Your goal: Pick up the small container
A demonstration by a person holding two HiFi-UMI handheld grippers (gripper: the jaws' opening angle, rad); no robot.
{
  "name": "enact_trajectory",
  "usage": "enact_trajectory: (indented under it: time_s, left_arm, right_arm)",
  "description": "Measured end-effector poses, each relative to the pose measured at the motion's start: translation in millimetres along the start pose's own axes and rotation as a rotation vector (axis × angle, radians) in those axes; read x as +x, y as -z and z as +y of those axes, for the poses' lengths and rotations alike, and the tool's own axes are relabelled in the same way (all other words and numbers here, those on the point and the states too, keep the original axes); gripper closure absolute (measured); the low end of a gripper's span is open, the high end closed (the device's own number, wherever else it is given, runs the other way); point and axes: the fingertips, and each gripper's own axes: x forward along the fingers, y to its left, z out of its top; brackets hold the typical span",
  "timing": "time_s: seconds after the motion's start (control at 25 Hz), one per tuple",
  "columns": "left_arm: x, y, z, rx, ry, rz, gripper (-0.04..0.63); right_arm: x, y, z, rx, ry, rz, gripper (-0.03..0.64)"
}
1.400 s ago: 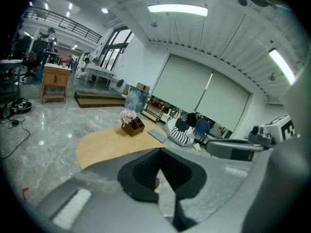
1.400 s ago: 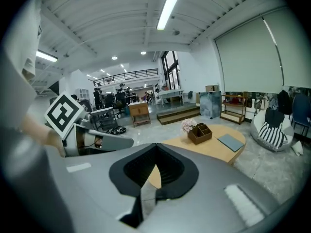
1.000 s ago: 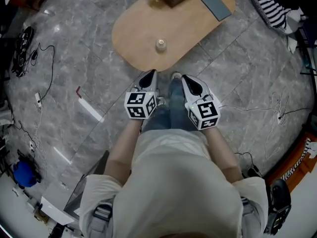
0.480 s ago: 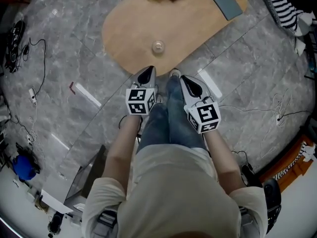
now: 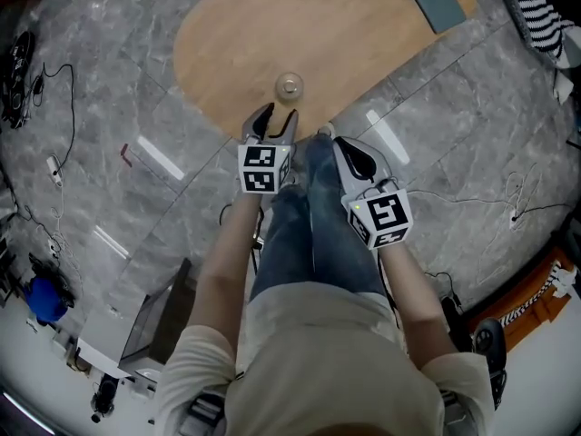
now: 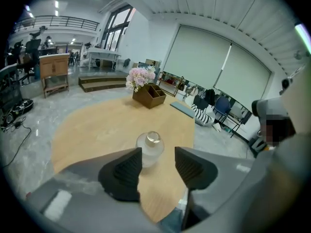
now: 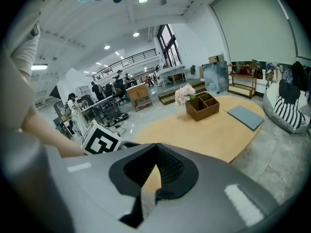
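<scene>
The small container (image 5: 290,85) is a round clear jar with a pale lid, standing near the front edge of the oval wooden table (image 5: 227,44). My left gripper (image 5: 276,118) reaches over that edge, just short of the jar. Its jaws are opening and nothing is between the pads. In the left gripper view the jar (image 6: 149,148) shows through the gap of the left gripper (image 6: 158,163), beyond the tips. My right gripper (image 5: 350,151) hangs lower, over the person's jeans, and in its own view the right gripper (image 7: 155,168) is shut on nothing.
A wooden organizer box (image 6: 149,95) with pink flowers (image 6: 139,76) and a grey pad (image 6: 182,109) sit at the table's far end. Cables (image 5: 41,71) lie on the grey stone floor at the left, and a striped cloth (image 5: 545,16) at the upper right.
The person has stepped closer to the table. The left gripper moved forward over the table edge toward the jar, and its jaws have parted. The right gripper stays shut.
</scene>
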Motion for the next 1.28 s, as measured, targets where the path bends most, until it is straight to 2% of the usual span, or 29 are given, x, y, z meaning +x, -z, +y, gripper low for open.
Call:
enact_trajectory:
  time_s: [0.24,0.44,0.8,0.96,1.28]
  left_arm:
    - [32.9,17.6,10.3,0.055,0.004,0.04,0.293]
    - [65.3,23.1,20.1,0.13,-0.039,-0.009,0.236]
    - [102.8,12.9,27.9,0.192,-0.073,-0.055,0.218]
    - [115.6,10.0,29.4,0.234,-0.085,-0.06,0.217]
    - [123.7,15.0,29.1,0.258,-0.112,-0.063,0.22]
  right_arm:
    - [15.4,14.9,-14.5,0.028,-0.007,0.013,0.618]
    - [24.9,34.8,-26.7,0.058,-0.01,0.04,0.618]
    - [38.0,65.9,-35.8,0.108,-0.032,0.084,0.618]
    - [44.9,67.6,-37.5,0.119,-0.044,0.085,0.618]
    - [49.4,68.7,-41.4,0.14,-0.045,0.08,0.618]
